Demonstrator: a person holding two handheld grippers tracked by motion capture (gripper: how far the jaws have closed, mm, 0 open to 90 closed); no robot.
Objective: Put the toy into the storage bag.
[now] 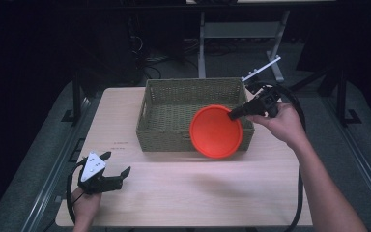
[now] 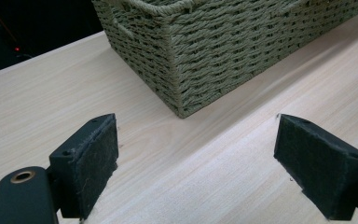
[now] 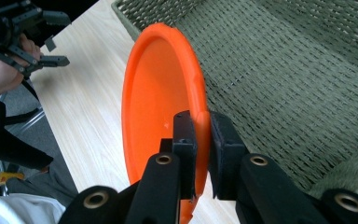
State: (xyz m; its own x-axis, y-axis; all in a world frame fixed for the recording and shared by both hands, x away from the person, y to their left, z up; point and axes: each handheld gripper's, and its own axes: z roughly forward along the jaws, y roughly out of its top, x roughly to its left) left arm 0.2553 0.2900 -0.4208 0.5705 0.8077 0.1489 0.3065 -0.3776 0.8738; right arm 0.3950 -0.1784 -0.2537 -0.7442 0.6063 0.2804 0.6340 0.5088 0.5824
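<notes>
While pinching an orange plate point(image 1: 216, 131), right tool point(image 1: 233, 115) over woven basket point(image 1: 169, 104); left tool point(image 1: 117, 168) spread.

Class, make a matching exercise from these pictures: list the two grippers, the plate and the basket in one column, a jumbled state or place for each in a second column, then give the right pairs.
Column A
1. left gripper
2. right gripper
3. orange plate
4. woven basket

Column B
a. stands on the far part of the wooden table, nothing seen lying in it
b. jaws wide apart, nothing between them
c. held tilted on edge at the basket's near rim
d. jaws clamped on a rim

Pairs: 1-b, 2-d, 3-c, 4-a
</notes>
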